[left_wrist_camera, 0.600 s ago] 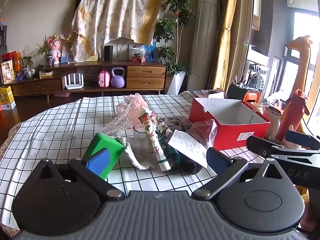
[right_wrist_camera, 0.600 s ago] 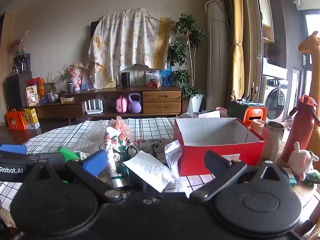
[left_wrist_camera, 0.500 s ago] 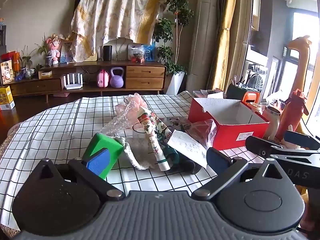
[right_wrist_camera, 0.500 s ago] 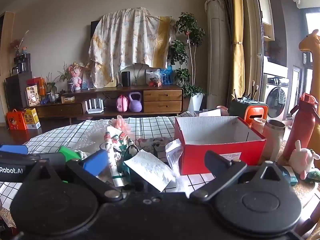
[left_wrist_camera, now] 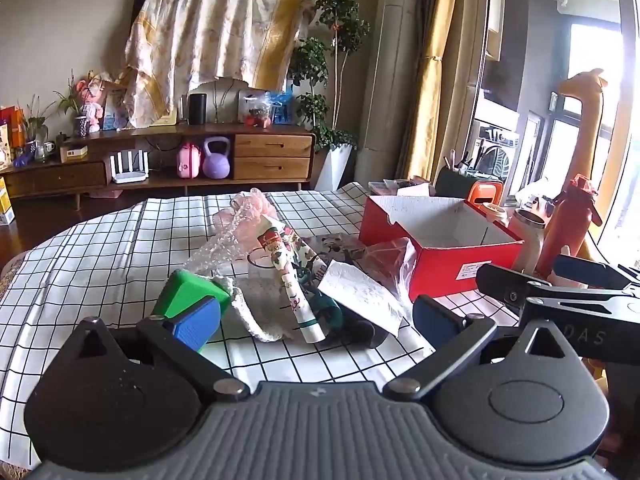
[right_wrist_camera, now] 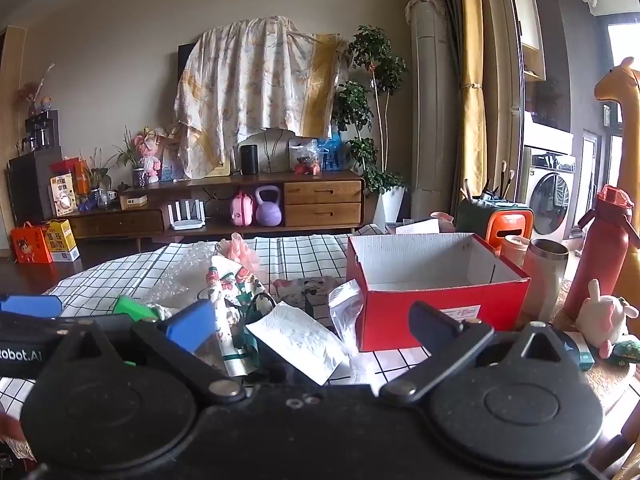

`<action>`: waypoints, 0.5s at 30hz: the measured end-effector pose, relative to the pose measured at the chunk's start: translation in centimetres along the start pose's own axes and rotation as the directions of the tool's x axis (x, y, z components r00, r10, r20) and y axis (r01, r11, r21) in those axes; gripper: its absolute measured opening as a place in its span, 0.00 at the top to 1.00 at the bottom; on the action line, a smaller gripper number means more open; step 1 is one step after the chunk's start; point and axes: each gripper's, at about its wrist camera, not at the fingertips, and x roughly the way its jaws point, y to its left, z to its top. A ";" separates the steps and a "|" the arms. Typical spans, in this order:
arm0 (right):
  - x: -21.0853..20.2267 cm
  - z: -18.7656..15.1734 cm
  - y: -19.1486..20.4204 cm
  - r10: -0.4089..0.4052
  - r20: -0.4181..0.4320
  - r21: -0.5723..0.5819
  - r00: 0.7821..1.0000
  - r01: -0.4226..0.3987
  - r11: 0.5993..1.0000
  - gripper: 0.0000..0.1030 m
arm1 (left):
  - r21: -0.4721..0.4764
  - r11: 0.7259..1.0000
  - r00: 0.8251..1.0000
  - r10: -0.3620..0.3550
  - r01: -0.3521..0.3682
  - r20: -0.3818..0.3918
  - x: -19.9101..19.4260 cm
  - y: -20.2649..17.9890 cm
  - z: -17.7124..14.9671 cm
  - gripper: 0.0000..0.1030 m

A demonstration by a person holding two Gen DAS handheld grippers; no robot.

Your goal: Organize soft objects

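Both grippers hover low at the near edge of the checked table (left_wrist_camera: 100,248), each with its fingers spread wide and nothing between them: the left gripper (left_wrist_camera: 316,320) faces the heap of soft things, the right gripper (right_wrist_camera: 312,320) sits beside it, angled toward the same heap and the box. They look parked for a first pick, as nothing is yet lifted.

Just ahead lies the pile, loosely bunched together at the table's middle, probably tipped out there for sorting. I count one green block (left_wrist_camera: 188,292), one white knitted cloth (left_wrist_camera: 256,312), one printed rolled fabric (left_wrist_camera: 288,280), one white paper-like sheet (left_wrist_camera: 360,292), one clear plastic bag (left_wrist_camera: 392,256), one strip of bubble wrap (left_wrist_camera: 216,248) and one pink mesh puff (left_wrist_camera: 256,208); a dark green item beneath is hard to make out.

Beyond, to the right, one red box (left_wrist_camera: 448,264) stands open and looks empty, likely the destination. Past it stand one red bottle (left_wrist_camera: 572,224) and one steel cup (left_wrist_camera: 528,236).
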 end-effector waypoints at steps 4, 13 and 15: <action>0.5 -0.2 -0.1 0.006 0.003 0.006 1.000 -0.006 1.000 0.00 | 0.009 1.000 1.000 0.006 -0.006 0.014 -0.2 -0.3 0.1 0.00; -0.4 0.0 0.0 0.008 0.020 0.006 1.000 -0.008 1.000 0.00 | -0.012 0.999 0.999 0.037 -0.037 0.028 -0.7 -0.2 0.1 0.00; -0.5 -0.1 0.1 0.009 0.023 0.006 1.000 -0.009 1.000 0.00 | -0.015 0.999 0.999 0.043 -0.043 0.024 -0.8 -0.1 0.1 0.00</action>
